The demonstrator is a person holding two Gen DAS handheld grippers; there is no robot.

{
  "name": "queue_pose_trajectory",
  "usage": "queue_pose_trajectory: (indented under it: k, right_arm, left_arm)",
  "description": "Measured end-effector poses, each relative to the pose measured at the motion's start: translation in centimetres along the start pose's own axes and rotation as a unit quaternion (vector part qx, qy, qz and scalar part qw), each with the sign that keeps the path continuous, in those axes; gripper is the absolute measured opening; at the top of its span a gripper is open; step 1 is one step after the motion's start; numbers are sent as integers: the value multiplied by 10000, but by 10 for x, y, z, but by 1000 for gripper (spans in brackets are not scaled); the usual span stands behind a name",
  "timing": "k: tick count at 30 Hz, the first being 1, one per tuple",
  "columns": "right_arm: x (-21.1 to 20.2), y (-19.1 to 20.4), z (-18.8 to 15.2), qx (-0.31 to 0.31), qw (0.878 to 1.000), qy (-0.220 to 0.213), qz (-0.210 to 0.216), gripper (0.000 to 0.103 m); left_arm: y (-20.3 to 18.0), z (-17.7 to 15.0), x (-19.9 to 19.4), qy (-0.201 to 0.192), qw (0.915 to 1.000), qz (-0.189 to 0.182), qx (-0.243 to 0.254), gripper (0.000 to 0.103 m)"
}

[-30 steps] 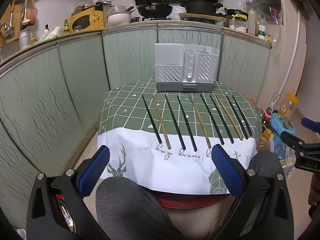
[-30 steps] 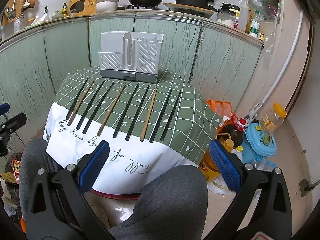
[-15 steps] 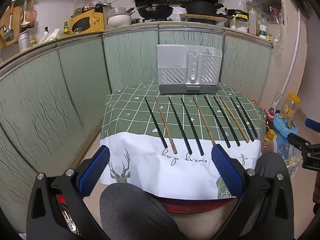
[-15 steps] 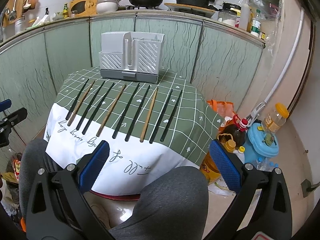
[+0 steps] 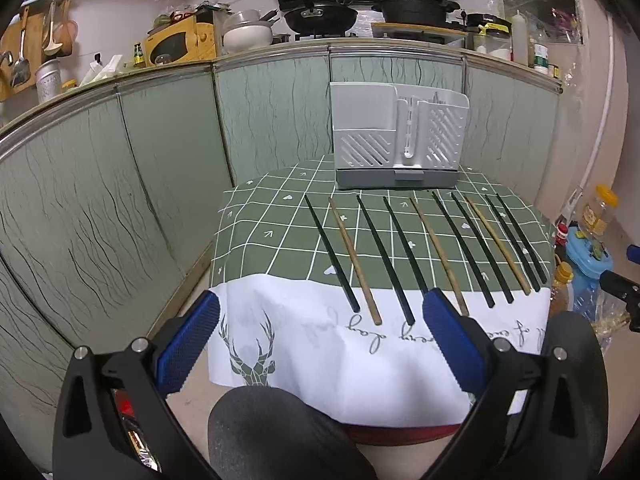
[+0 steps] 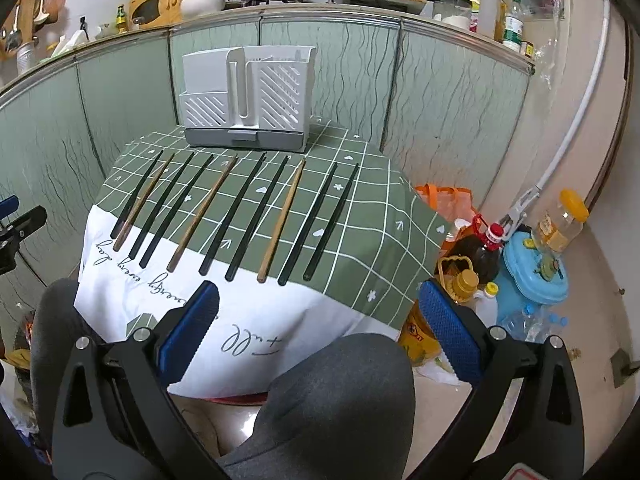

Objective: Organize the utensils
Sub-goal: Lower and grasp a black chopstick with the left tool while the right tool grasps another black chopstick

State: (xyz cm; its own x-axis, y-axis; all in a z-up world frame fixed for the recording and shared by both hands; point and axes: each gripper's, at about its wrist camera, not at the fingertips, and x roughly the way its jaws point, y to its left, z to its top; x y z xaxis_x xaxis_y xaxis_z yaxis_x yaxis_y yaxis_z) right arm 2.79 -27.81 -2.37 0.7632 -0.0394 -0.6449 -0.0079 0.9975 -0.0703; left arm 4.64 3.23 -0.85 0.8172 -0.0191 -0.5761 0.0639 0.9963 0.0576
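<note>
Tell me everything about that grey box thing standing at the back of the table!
The utensil holder is a pale grey box that looks like plastic, standing upright on a darker grey base tray at the far end of the green checked tablecloth. Its front walls have slanted slots, and a tall looped divider splits it into compartments. The left part has a lower front wall. It looks mostly empty. Nothing touches it except the cloth; the chopsticks lie in front, apart from it.
</note>
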Motion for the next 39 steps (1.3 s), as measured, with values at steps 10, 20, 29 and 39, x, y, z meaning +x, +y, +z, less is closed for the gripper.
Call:
queue_pose_trajectory:
  k: [10, 20, 29, 39]
  right_arm:
    - [34, -15, 13, 86, 9998, -182, -30, 96]
    - [75, -27, 12, 319, 9994, -89, 74, 95]
    - [95, -29, 11, 345, 9993, 18, 132, 86]
    - [121, -32, 15, 504, 9984, 199, 156, 64]
  left_arm:
    - [9, 1, 37, -19, 9997, 158, -173, 99]
    - [2, 0, 87, 327, 9990, 73, -293, 78]
    - [-8, -4, 126, 688, 9974, 118, -198, 57]
    - [-7, -1, 148, 876, 9957, 253, -158, 44]
